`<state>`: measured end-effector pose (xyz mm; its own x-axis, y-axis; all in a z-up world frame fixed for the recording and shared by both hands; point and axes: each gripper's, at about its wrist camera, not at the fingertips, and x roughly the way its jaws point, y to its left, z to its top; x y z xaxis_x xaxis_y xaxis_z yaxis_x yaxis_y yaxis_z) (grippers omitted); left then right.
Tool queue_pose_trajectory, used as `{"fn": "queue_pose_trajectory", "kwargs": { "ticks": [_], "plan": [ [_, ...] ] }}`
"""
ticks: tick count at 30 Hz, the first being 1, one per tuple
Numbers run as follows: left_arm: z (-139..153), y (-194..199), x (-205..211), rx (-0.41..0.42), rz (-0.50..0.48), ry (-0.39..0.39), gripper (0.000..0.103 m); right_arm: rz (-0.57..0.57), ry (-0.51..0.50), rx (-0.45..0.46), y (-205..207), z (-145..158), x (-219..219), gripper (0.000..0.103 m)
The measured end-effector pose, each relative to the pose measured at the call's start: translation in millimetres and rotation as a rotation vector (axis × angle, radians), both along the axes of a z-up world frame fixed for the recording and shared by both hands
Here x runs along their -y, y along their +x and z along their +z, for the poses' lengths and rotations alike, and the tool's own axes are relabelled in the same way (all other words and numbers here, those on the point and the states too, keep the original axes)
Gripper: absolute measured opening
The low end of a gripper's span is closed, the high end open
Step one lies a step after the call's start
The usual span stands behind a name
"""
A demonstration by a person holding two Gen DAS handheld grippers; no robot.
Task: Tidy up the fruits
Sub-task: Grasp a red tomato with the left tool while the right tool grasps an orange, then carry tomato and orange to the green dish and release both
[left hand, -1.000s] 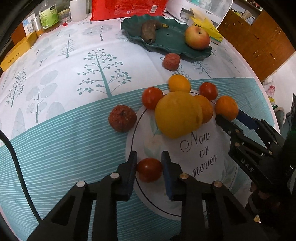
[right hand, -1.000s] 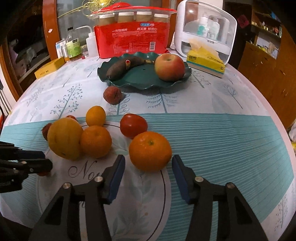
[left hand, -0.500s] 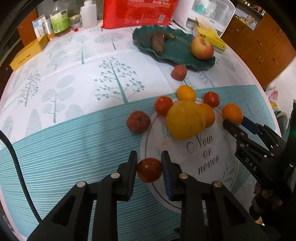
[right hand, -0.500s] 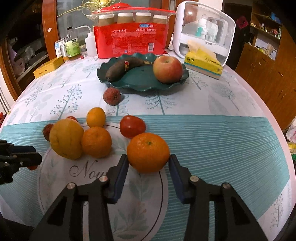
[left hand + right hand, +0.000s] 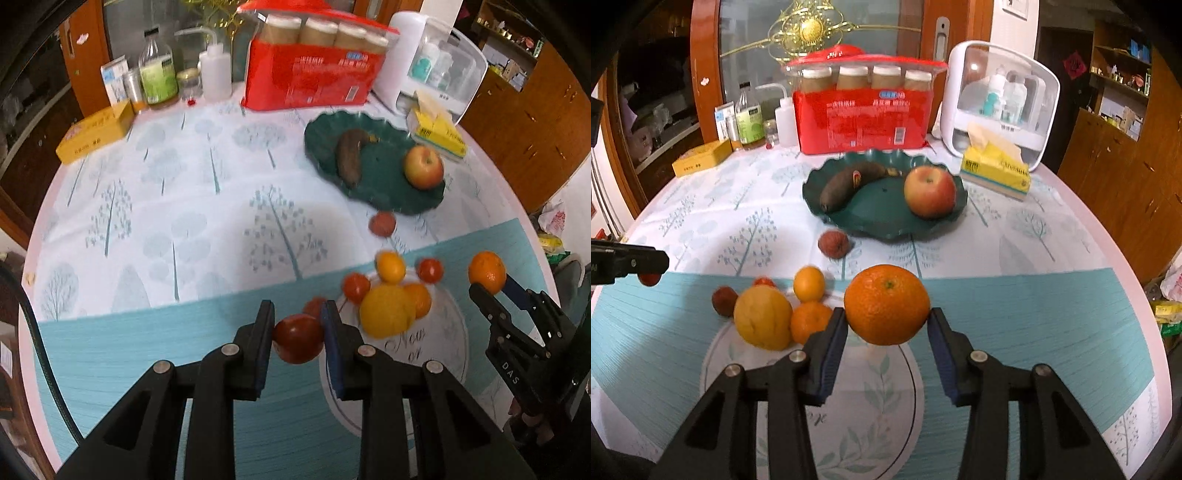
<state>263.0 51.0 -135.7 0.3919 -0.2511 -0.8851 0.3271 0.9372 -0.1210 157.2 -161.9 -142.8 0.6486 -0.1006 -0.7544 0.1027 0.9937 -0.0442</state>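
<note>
My left gripper (image 5: 297,338) has its jaws drawn narrow, clamped on a red tomato (image 5: 298,342) held clear above the teal tablecloth (image 5: 147,350). My right gripper (image 5: 886,334) stands wider, pads pressed to both sides of a large orange (image 5: 887,304), also off the cloth. The green plate (image 5: 882,218) beyond holds an apple (image 5: 930,191) and a dark banana (image 5: 849,182).

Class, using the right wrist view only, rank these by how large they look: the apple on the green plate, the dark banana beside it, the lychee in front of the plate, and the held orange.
1. Orange, though it is nearest the camera, so its lead is unsure.
2. Banana and apple look too alike to rank: one longer, one rounder.
3. Lychee, clearly smallest.
</note>
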Motion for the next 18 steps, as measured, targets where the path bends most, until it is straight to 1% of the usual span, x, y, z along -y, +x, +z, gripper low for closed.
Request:
{"fn": "queue_pose_trajectory", "kwargs": {
  "ticks": [6, 10, 13, 18],
  "plan": [
    [22, 24, 14, 0.028, -0.024, -0.003, 0.025, 0.012, -0.003, 0.057, 19, 20, 4, 0.045],
    [39, 45, 30, 0.070, -0.051, -0.023, 0.025, 0.017, 0.005, 0.085, 37, 29, 11, 0.045],
    [49, 60, 46, 0.094, -0.066, -0.038, 0.025, 0.020, 0.000, 0.102, 47, 30, 15, 0.045],
    [54, 87, 76, 0.113, -0.079, -0.060, 0.025, 0.006, 0.023, 0.097, 70, 26, 26, 0.045]
  ]
}}
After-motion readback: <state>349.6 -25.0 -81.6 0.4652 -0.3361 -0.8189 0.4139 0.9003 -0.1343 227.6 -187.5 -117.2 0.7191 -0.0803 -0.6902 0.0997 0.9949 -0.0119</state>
